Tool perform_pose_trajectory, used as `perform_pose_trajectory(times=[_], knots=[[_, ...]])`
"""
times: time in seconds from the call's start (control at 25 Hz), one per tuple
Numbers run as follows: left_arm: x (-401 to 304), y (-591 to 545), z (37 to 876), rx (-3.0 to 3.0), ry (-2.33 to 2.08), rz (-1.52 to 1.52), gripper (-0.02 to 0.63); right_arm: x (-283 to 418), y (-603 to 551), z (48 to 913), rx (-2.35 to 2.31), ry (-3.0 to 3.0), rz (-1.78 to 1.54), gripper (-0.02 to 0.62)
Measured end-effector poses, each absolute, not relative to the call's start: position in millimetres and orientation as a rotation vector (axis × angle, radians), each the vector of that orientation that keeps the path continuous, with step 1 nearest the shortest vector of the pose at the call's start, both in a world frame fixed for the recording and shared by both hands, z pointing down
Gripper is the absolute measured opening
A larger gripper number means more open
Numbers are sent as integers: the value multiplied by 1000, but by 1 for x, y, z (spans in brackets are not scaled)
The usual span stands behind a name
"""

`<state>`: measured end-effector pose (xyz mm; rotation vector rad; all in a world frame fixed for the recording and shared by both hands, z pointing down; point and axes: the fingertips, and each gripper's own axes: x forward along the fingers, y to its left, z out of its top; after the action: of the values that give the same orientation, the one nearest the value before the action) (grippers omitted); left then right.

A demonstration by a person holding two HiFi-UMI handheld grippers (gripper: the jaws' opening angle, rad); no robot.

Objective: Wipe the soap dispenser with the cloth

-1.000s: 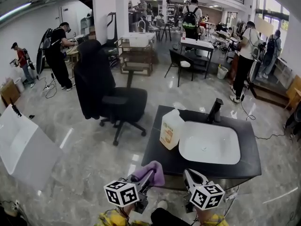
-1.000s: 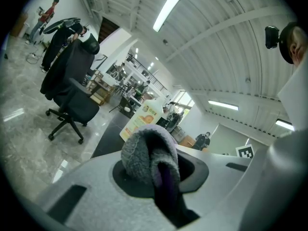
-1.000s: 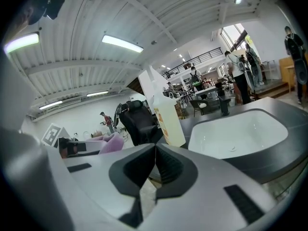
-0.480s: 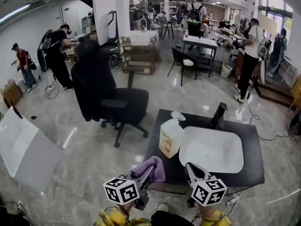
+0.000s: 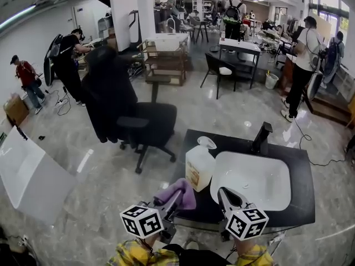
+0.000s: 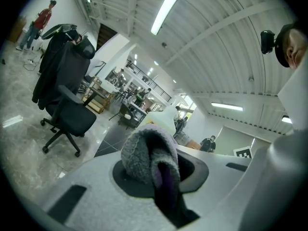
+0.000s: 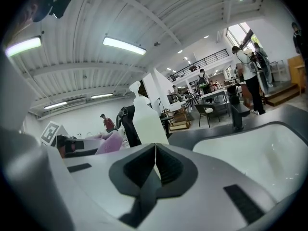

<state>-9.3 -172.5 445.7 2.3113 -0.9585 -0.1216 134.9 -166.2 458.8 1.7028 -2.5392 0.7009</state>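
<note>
- My left claw (image 5: 174, 203) is pinching the purple fluffy microfibre cloth (image 5: 178, 192). In the left gripper view the cloth is squeezed betw. both jaws, and a bunch of it sticks out in front.
- My right claw (image 7: 155, 163) is pressed together w/ nothing betw. the jaws. Only a thin line shows where they meet.
- The task's thing, the pale translucent plastic soap dispenser bottle (image 5: 198, 167) w/ a pump head, stands upright on the left part of the black countertop (image 5: 299, 201), just beside the left edge of the white rounded sink basin (image 5: 252, 179).
- The black faucet (image 5: 262, 137) is at the far side of the basin and has no part in the task now.
- Both claws hover over the near edge of the countertop. The cloth is near the bottle but apart from it, so no contact.
- Progress, as I judge it: the cloth is in my grip, so that step is done. The wiping itself is not yet begun.
- Left to do: bring the cloth onto the bottle's wall, then rub the sides and prob. the pump head.
- My guess only: the right claw may have to steady the bottle, bc it looks light and could slide or tip under the rubbing.
</note>
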Motion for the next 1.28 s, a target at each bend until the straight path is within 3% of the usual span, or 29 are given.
perform_pose_trajectory(times=[1.28], knots=[[5, -246, 384, 2483, -886, -223, 49, 135, -208, 429, 1857, -2466, 666, 6]])
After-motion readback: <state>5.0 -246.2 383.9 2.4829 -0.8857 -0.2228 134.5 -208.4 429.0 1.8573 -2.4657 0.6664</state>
